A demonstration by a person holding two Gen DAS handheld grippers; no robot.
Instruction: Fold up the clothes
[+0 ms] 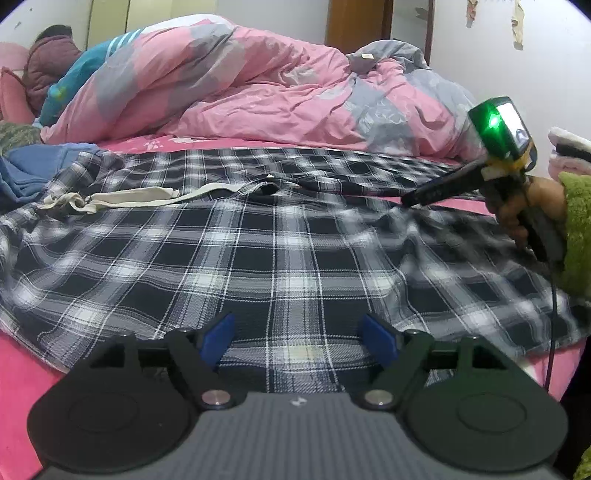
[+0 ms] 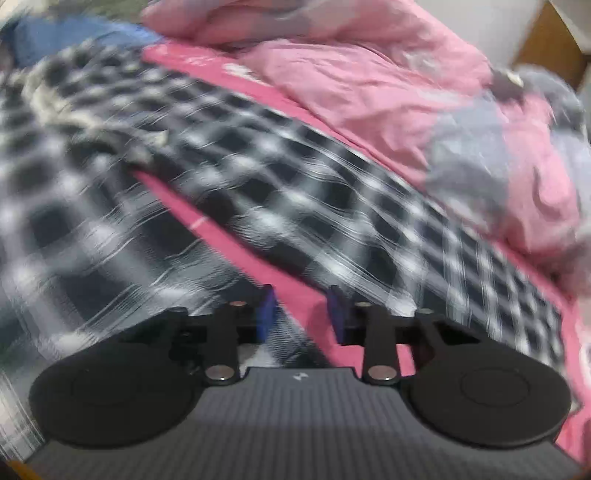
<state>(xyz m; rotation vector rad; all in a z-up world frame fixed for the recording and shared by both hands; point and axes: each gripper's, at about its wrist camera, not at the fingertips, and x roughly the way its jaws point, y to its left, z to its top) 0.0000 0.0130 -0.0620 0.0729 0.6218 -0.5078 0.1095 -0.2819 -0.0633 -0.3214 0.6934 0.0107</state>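
Observation:
A black-and-white plaid garment (image 1: 295, 251) lies spread across the pink bed sheet (image 1: 22, 369), with a cream strip of fabric (image 1: 129, 195) along its far left part. My left gripper (image 1: 299, 339) hovers over the garment's near edge, its blue pads wide apart with nothing between them. My right gripper (image 1: 406, 201) comes in from the right over the garment's far right side, held by a hand (image 1: 517, 210) in a green sleeve. In the blurred right wrist view, the right gripper (image 2: 301, 314) stands partly open over the plaid garment (image 2: 258, 177) and a strip of pink sheet (image 2: 229, 229), holding nothing.
A heaped pink and grey duvet (image 1: 258, 92) fills the back of the bed. A person in a dark red jacket (image 1: 48, 62) lies at the far left. A blue cloth (image 1: 33, 166) sits by the garment's left end. A wooden door (image 1: 354, 22) stands behind.

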